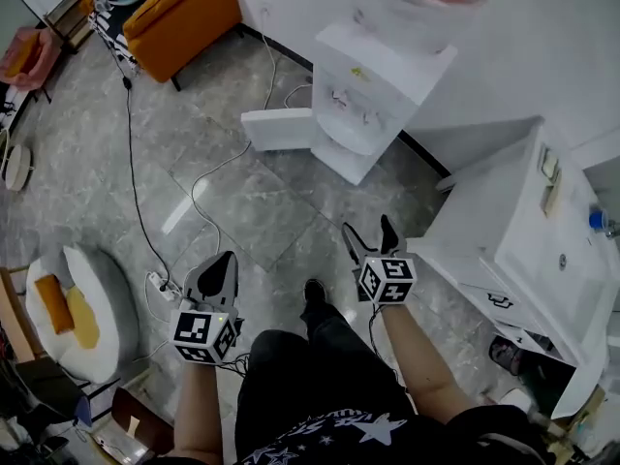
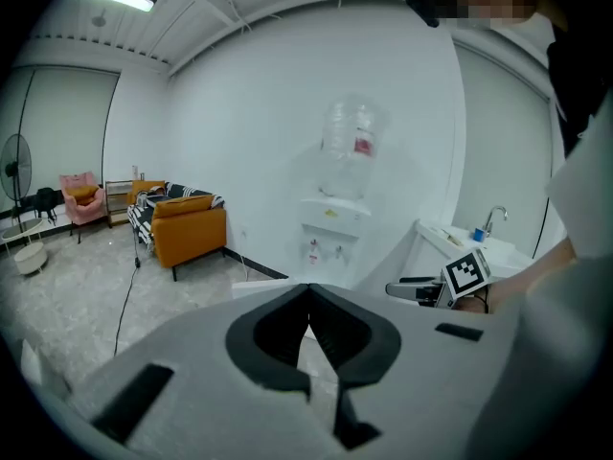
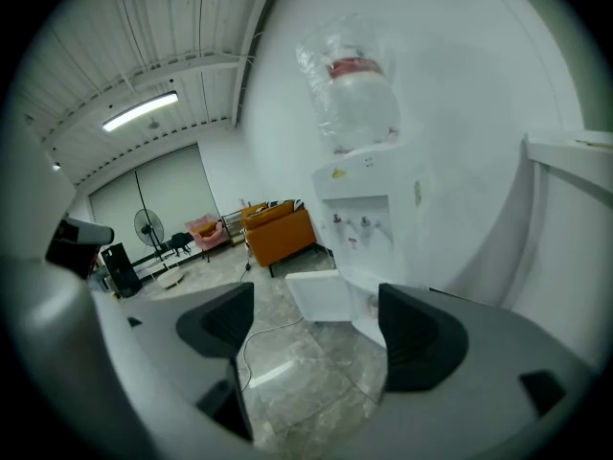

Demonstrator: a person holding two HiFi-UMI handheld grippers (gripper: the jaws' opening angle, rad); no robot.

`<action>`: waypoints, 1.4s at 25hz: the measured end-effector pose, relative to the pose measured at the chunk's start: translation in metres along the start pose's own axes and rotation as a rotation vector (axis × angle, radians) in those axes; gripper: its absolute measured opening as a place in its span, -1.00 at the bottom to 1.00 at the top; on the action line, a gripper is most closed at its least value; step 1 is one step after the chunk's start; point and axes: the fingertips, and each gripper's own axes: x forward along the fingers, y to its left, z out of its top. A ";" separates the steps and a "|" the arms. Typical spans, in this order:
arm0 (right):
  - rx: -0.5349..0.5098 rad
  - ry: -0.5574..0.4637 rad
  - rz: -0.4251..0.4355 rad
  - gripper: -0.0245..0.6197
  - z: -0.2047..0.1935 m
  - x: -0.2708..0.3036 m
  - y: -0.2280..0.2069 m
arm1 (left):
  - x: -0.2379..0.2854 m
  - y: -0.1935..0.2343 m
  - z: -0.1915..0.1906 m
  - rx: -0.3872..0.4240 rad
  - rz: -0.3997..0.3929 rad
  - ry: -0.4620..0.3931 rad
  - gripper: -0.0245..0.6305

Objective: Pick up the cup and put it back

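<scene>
Head view is showing the left tongs (image 1: 223, 263) hanging closed and the right tongs (image 1: 369, 232) hanging open and empty; the cup is hiding, perhaps inside the water dispenser (image 1: 380, 64), so stepping close and leading with the open pair is looking wisest.

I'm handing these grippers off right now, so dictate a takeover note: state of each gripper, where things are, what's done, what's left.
Left gripper: jaws together, nothing between them, held low over the floor.
Right gripper: jaws apart, empty, pointing toward the dispenser.
Things: the dispenser stands ahead by the wall with its lower door swung open. No cup can be made out in any view.
Done: nothing that shows; neither gripper holds a cup.
Left: find the cup, probably at the dispenser, pick it up, then put it back.
</scene>
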 end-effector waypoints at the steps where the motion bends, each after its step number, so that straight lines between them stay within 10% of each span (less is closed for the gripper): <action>1: -0.003 0.006 -0.005 0.31 -0.002 0.015 -0.003 | 0.015 0.007 0.001 -0.001 0.000 -0.010 -0.90; 35: 0.061 -0.118 -0.394 -0.21 -0.262 0.495 -0.221 | 0.513 0.211 -0.277 0.067 -0.347 -0.054 -0.90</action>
